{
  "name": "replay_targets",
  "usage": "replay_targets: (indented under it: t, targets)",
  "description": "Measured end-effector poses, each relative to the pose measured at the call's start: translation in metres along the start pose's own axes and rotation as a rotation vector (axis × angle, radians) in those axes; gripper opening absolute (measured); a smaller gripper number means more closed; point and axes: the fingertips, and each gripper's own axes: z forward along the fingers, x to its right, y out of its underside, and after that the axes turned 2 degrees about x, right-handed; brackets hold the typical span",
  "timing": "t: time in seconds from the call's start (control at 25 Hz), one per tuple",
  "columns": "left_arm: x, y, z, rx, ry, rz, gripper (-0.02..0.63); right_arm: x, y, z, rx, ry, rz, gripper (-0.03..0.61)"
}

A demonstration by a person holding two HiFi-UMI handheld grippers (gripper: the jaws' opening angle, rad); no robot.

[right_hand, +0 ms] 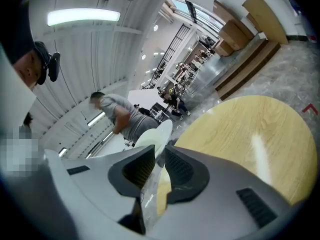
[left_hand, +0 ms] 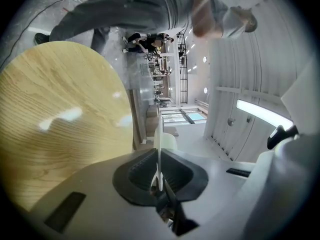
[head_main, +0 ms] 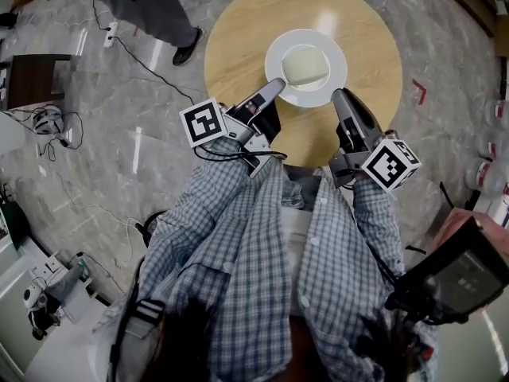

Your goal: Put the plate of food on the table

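We note a white plate (head_main: 278, 54) over the middle of the round wooden table (head_main: 238, 30), a pale mound of food (head_main: 306, 66) on it. We cannot tell whether it rests on the tabletop or hangs just above it. The left gripper (head_main: 277, 83) reaches in over the table's near edge, its jaws clamped on the plate's thin rim. The right gripper (head_main: 337, 94) comes in beside it and pinches the rim on the plate's other side.
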Motion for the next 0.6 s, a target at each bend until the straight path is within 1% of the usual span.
replay_targets:
  t: [0.36,0.6]
  targets:
    - [-0.026,0.002,0.0,-0.013,-0.029,-0.03,0.02,0.018,0.017,0.002,-0.032,0.036,0.005,0.071]
    - [-0.036,0.001,0.004,-0.035,-0.049,-0.029,0.02,0.028,0.023,0.003,-0.054,0.063,0.014,0.071]
